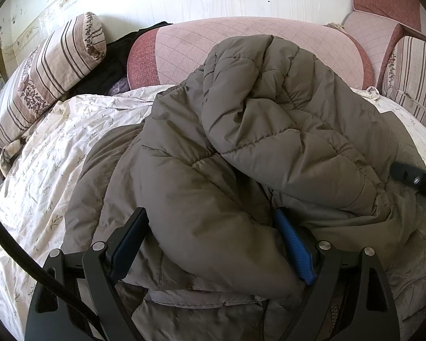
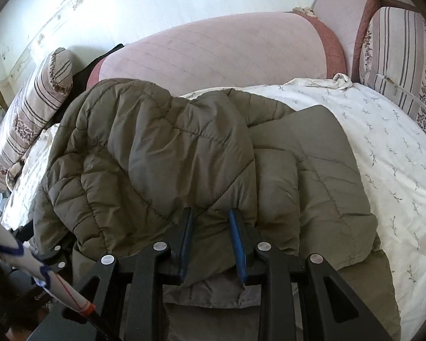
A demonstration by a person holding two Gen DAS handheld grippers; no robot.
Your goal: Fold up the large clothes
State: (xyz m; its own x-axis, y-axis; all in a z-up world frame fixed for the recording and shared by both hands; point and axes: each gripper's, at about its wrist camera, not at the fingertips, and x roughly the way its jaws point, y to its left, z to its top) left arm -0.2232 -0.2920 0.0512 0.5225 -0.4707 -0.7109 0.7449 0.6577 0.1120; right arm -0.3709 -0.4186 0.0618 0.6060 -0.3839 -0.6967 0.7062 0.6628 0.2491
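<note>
A large olive-brown quilted puffer jacket (image 1: 255, 142) lies bunched on a white floral bedsheet (image 1: 56, 156). One padded part is folded over the rest. My left gripper (image 1: 211, 216) has its blue-padded fingers wide apart around a thick fold of the jacket near its front edge. My right gripper (image 2: 210, 213) is shut on a bunched fold of the jacket (image 2: 170, 156) at its near edge, with the fabric pinched between the pads. The right gripper's tip shows at the right edge of the left wrist view (image 1: 414, 180).
A pink bolster cushion (image 1: 255, 51) lies along the wall behind the jacket. A striped floral pillow (image 1: 45, 79) is at the left, with dark clothes (image 1: 113, 62) beside it. A striped cushion (image 2: 397, 65) stands at the right. The sheet (image 2: 383, 147) lies bare right of the jacket.
</note>
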